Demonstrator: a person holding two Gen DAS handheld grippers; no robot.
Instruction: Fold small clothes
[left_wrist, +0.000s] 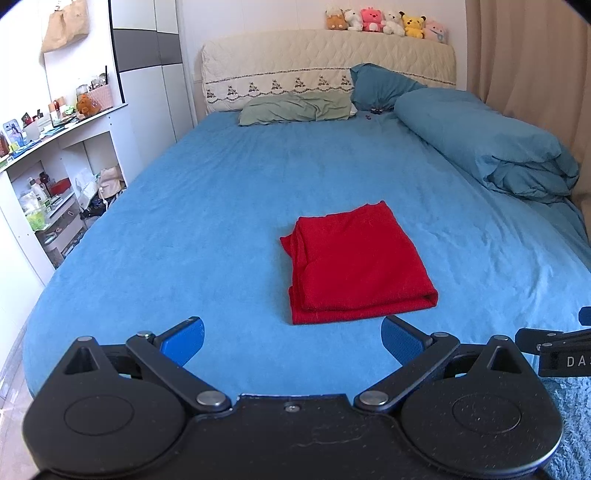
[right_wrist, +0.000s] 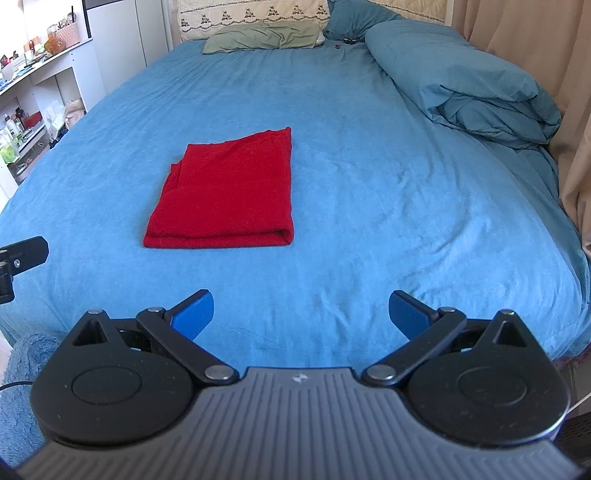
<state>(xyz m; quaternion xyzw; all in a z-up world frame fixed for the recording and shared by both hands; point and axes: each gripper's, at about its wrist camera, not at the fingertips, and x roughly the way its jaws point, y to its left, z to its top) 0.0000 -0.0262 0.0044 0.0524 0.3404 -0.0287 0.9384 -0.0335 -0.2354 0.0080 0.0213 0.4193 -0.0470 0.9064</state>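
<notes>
Left wrist view: a red folded garment lies flat on the blue bed sheet, just beyond the left gripper, whose blue-padded fingers are spread wide and hold nothing. Only this view shows a row of plush toys on the headboard.

Right wrist view: the garment sits ahead and to the left. The right gripper hovers level over the sheet's near edge, fingers wide apart, empty, touching nothing. A rolled blue duvet lies along the right side.

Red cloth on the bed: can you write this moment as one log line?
red cloth: folded, on bed | left tongs: open, empty | right tongs: open, empty
</notes>
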